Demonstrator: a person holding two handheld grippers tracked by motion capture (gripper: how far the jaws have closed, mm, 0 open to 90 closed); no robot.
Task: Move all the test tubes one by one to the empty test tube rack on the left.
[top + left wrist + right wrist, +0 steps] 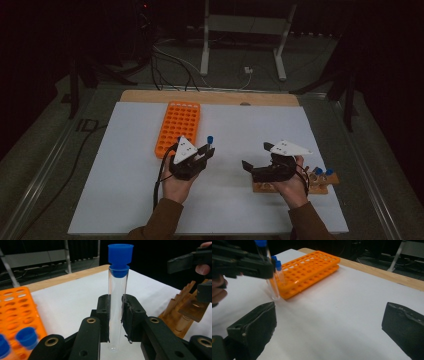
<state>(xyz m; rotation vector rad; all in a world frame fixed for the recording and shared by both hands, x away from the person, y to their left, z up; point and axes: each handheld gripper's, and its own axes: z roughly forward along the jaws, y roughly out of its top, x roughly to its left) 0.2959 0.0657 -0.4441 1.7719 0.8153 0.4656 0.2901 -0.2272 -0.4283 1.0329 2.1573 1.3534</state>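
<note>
Left gripper was clamped on a clear glass test tube with a blue stopper, both pads pressed against its lower half, tube upright, rounded bottom hanging just below the jaws, above the white table sheet. Orange plastic tube rack lay just beyond and to that gripper's left, two blue-capped tubes standing in its near corner. Right gripper stood wide open, nothing between its jaws, well apart from the held tube. Brown wooden tube stand sat directly under the right hand, holding blue-capped tubes.
</note>
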